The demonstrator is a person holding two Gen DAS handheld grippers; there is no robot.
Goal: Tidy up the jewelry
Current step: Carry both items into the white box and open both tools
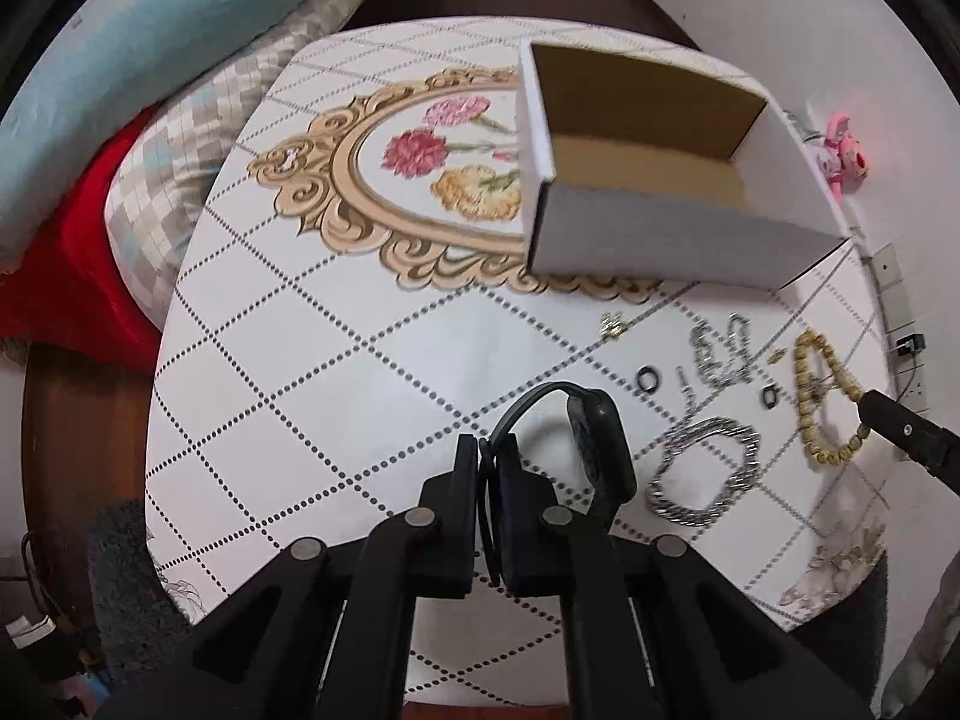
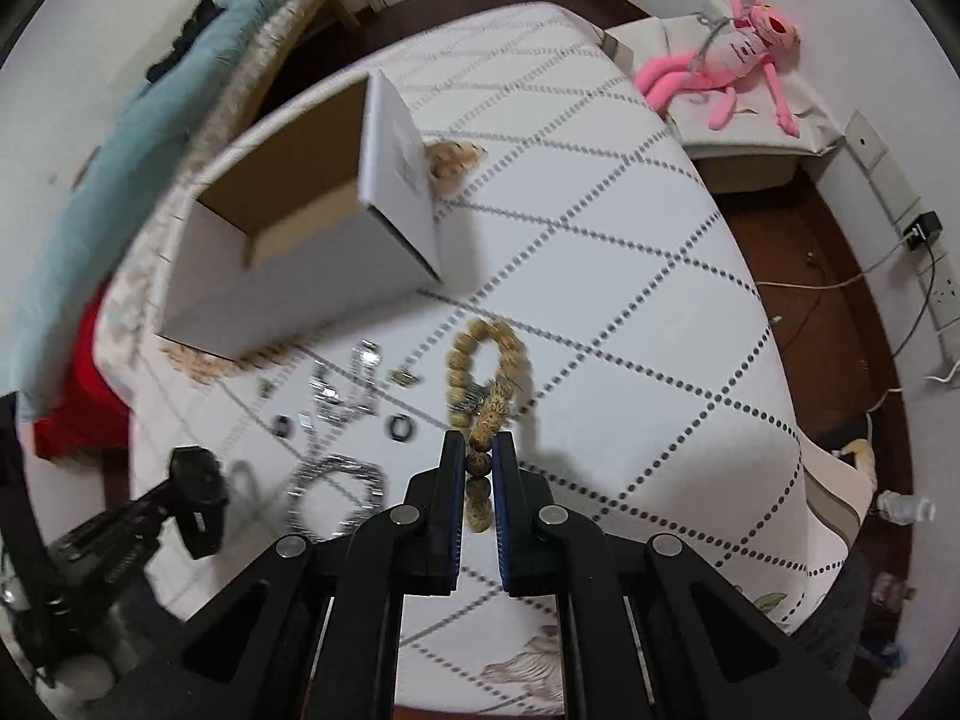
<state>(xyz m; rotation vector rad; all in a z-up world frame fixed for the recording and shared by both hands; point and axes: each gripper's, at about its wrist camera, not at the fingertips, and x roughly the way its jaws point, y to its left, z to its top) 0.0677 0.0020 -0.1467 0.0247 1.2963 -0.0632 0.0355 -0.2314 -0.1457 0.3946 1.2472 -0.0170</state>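
My left gripper [image 1: 489, 450] is shut on the strap of a black smartwatch [image 1: 600, 450], held just above the table; the watch also shows in the right wrist view [image 2: 198, 498]. My right gripper [image 2: 478, 444] is shut on a wooden bead bracelet [image 2: 480, 372], also seen in the left wrist view [image 1: 825, 402]. On the cloth lie a silver chain bracelet [image 1: 702, 474], a second silver chain [image 1: 720, 354], two dark rings [image 1: 647, 379] [image 1: 769, 396] and a small gold piece [image 1: 613, 324]. An open white cardboard box [image 1: 678, 240] stands beyond them, also in the right wrist view [image 2: 300, 276].
The round table [image 1: 336, 360] has a white diamond-patterned cloth with a floral medallion. Bedding and a red blanket [image 1: 66, 276] lie at the left. A pink plush toy [image 2: 738, 54] sits on a cushion to the right. Cables and wall sockets [image 2: 918, 234] are at the far right.
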